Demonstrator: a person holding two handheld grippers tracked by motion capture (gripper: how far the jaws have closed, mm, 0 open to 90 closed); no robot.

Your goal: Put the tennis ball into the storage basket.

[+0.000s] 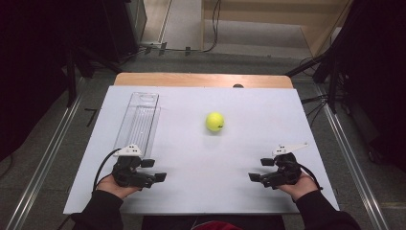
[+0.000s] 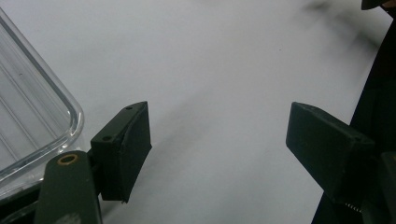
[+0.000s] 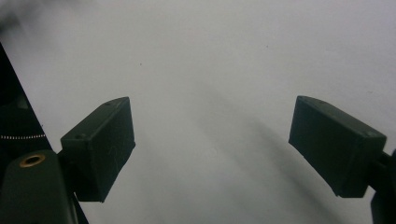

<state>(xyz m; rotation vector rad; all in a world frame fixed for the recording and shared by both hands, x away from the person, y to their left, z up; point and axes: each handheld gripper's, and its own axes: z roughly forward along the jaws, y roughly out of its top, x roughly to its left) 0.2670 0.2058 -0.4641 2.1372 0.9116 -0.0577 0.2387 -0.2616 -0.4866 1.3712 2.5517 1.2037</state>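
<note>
A yellow-green tennis ball [image 1: 215, 121] rests on the white table top [image 1: 206, 163], a little right of centre. To its left lies a long clear plastic tray [image 1: 139, 117], lengthwise and empty; its rounded near corner [image 2: 42, 121] appears beside my left jaw. My left gripper [image 1: 154, 170] is held low at the front left, just below the tray's near end, jaws pointing inward. Its jaws stand apart over bare table [image 2: 217, 140]. At the front right my right gripper [image 1: 259, 169] mirrors it, open over bare surface [image 3: 212, 144]. Both are well short of the ball.
The white top sits on a wooden table [image 1: 201, 79] whose far edge shows behind it. Metal rails [image 1: 43, 163] run along the floor on both sides. Dark equipment and cables [image 1: 330, 72] stand at the far corners.
</note>
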